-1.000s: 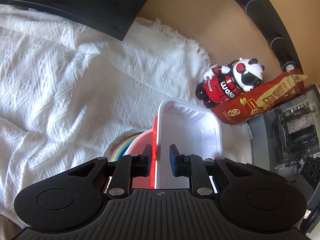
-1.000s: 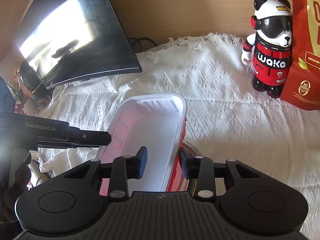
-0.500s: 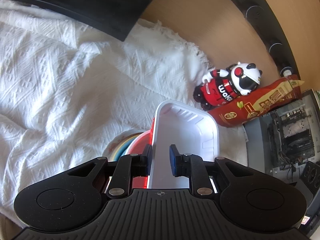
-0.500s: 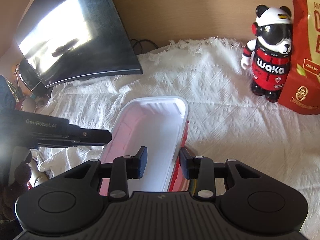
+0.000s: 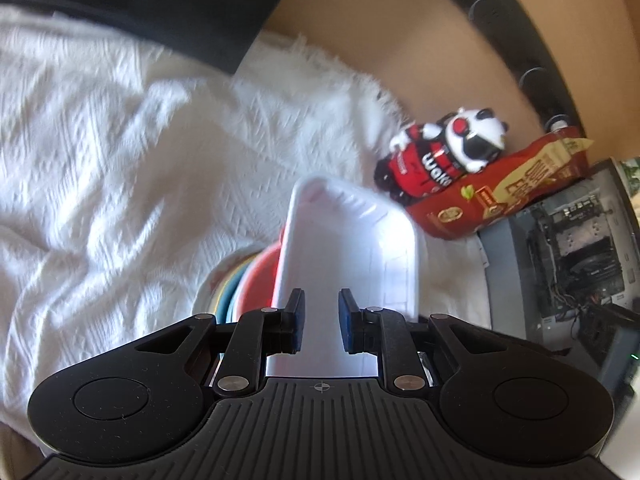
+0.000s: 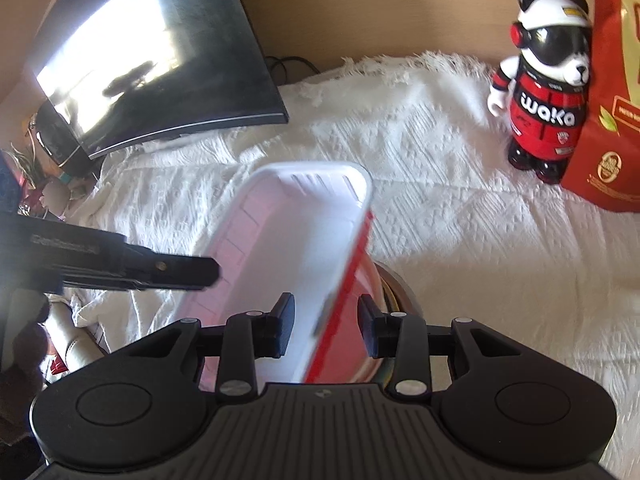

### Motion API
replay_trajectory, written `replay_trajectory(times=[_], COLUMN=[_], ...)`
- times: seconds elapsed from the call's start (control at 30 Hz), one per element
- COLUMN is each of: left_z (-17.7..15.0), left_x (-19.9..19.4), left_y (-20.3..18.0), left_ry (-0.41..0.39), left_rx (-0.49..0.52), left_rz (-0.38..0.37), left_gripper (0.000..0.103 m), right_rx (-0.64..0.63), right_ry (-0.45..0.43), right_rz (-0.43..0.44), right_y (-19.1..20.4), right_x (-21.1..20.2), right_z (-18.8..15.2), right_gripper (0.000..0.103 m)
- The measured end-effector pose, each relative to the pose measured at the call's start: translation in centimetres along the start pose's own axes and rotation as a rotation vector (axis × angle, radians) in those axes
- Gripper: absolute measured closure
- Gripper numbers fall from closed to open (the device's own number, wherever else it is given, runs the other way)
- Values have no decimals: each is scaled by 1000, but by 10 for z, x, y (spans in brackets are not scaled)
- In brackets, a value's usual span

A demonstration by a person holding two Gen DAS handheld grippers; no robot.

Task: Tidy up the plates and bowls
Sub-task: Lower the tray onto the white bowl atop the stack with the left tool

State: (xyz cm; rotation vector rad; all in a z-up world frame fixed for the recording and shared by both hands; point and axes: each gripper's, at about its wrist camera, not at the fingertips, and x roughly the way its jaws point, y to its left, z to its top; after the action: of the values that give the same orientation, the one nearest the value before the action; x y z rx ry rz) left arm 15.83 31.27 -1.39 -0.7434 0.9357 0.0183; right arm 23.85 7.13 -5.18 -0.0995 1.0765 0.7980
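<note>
Two tools carry one white tray (image 5: 352, 248) with a red outside, tilted above a stack of coloured plates (image 5: 236, 288) on the cloth-covered counter (image 5: 100, 152). The left tool (image 5: 321, 322) grips its near edge; the right tool (image 6: 325, 326) clamps the side wall. The risk, I think, is uneven lowering: the tray may twist, slip from one grip, or push the stack sideways toward the panda figurine (image 6: 540, 92).
</note>
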Motion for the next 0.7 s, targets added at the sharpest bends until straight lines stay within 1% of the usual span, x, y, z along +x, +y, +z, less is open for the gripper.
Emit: replay_trajectory(times=[0.07, 0.13, 0.17, 0.23, 0.47, 0.6, 0.7], left_z=[-1, -2, -2, -1, -8, -14, -16], left_x=[-10, -18, -20, -18, 8, 18, 9], left_y=[-3, -7, -9, -12, -7, -1, -4], left_ry=[-50, -105, -122, -129, -78, -21, -32], left_rx=[27, 78, 99, 134, 127, 88, 85], left_rz=[34, 106, 144, 187, 207, 146, 127], left_gripper=[83, 83, 83, 83, 83, 83, 83], right_rx=[19, 32, 34, 38, 24, 16, 12], right_ry=[10, 11, 6, -1, -2, 19, 19], right_rz=[1, 7, 12, 23, 54, 61, 54], right_y=[-6, -10, -10, -11, -1, 2, 3], right_x=[2, 2, 1, -2, 1, 9, 8], right_z=[-2, -2, -3, -3, -3, -3, -3], right_gripper=[68, 68, 68, 68, 68, 69, 70])
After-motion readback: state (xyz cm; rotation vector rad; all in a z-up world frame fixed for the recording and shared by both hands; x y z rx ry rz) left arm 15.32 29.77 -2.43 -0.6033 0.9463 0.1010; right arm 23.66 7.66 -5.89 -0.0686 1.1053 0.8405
